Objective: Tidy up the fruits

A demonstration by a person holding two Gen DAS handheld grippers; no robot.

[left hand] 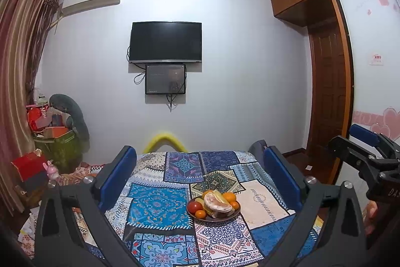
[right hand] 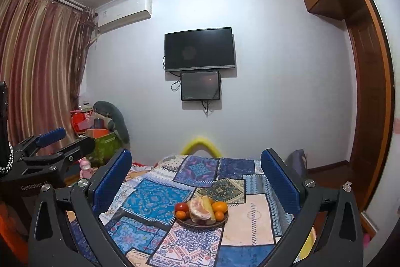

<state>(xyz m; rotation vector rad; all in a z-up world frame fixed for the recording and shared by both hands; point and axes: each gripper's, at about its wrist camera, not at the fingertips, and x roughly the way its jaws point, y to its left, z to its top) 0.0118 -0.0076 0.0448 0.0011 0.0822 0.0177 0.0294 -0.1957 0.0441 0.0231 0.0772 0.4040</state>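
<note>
A dark round plate (left hand: 226, 217) sits on the patchwork tablecloth (left hand: 160, 207), piled with fruit: a large peeled pomelo (left hand: 216, 203), oranges (left hand: 229, 197), a red tomato (left hand: 195, 206) and yellow pieces. The plate also shows in the right wrist view (right hand: 186, 221) with the pomelo (right hand: 200, 210). My left gripper (left hand: 200, 182) is open and empty, held above and before the plate. My right gripper (right hand: 196, 184) is open and empty too, at like height. Each gripper shows at the edge of the other's view, the right one (left hand: 367, 149) and the left one (right hand: 60, 142).
The covered table ends at a far edge with a yellow chair back (left hand: 165, 139) behind it. A TV (left hand: 165, 42) hangs on the wall. Boxes and clutter (left hand: 53, 139) stand at the left by the curtain. A wooden wardrobe and door (left hand: 325, 96) are at the right.
</note>
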